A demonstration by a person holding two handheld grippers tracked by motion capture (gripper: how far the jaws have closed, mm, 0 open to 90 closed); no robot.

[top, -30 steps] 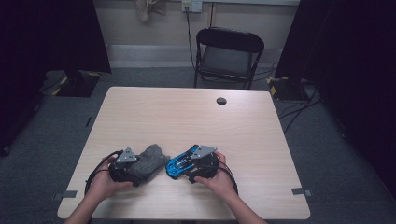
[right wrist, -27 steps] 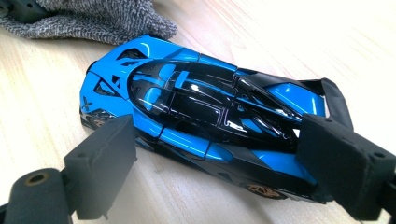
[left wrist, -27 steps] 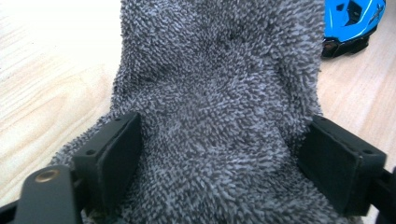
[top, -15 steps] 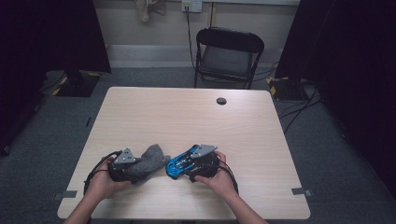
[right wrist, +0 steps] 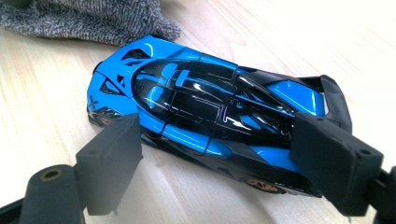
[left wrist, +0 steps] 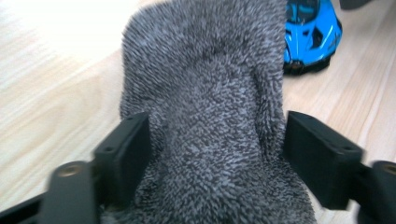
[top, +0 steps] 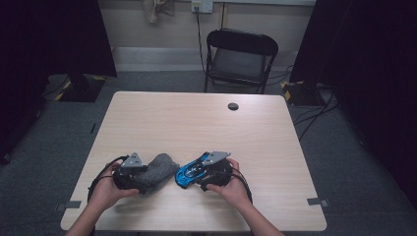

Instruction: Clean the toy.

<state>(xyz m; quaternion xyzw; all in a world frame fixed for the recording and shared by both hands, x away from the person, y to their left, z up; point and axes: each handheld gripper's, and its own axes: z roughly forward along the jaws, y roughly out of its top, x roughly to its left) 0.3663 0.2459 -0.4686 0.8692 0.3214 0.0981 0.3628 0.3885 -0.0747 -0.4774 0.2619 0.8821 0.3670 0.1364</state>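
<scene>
Right gripper view has the blue toy car (right wrist: 205, 116) lying slantwise between the right gripper's (right wrist: 219, 158) wide-open jaws, which have just been closing, untouched; the left gripper's (left wrist: 215, 154) jaws, just reopening, loosely straddle the grey cloth (left wrist: 210, 107).

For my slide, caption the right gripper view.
Right gripper jaws straddle a blue toy car beside a grey cloth.

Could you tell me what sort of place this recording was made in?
Probably a lab or studio set up for recording: a bare wooden table on grey carpet, black curtains at both sides, a folding chair behind, and cables trailing across the floor.
</scene>
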